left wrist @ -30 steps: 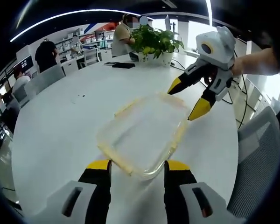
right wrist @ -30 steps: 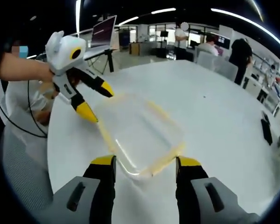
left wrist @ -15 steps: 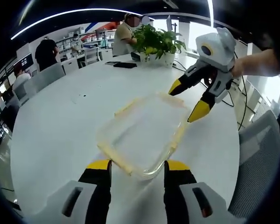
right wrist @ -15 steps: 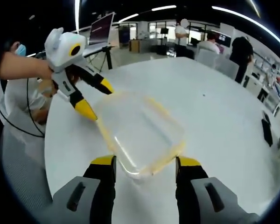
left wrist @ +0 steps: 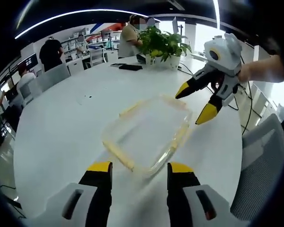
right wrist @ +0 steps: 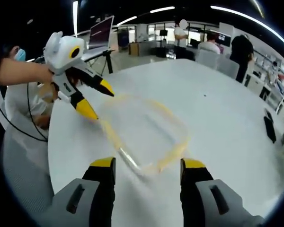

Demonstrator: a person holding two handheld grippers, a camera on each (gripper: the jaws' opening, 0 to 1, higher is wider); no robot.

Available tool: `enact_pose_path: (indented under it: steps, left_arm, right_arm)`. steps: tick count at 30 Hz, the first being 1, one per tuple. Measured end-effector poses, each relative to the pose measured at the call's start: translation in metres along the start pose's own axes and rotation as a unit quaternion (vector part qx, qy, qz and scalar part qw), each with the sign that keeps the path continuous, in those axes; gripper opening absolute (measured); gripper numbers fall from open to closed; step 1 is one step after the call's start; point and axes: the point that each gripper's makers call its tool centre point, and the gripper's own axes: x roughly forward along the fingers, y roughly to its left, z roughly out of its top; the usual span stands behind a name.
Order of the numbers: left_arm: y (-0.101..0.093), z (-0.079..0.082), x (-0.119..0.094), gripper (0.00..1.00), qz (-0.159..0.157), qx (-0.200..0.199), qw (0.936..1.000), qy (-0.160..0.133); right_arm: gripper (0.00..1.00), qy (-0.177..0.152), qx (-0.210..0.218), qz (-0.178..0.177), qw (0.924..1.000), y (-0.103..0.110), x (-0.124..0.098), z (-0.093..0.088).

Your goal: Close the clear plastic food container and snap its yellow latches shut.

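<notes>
While both grippers' fingers are hanging spread, you're wanting them bracketing the clear container, pressing yellow latches squarely.

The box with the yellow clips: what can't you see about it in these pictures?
- Left gripper view: the box is blurred, so whether its clips are snapped cannot be told.
- Right gripper view: the box is blurred and see-through; lid and base cannot be told apart.
- Both views: anything inside is too faint to tell.
</notes>
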Motion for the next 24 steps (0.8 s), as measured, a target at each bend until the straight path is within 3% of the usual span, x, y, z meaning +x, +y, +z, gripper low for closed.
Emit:
enact_pose_path:
  steps: [14,24]
  left_arm:
    - [-0.014,0.001,-0.033,0.48,0.013,-0.018,0.9995,-0.024]
    - [-0.031,0.002,-0.062,0.55,0.030,-0.022,0.9984,-0.042]
  right_arm:
    - [0.58,-0.028,0.027,-0.030,0.9988,0.010,-0.035,-0.006]
    - [0.63,-0.054,0.040,-0.068,0.9954,0.016,-0.073,-0.013]
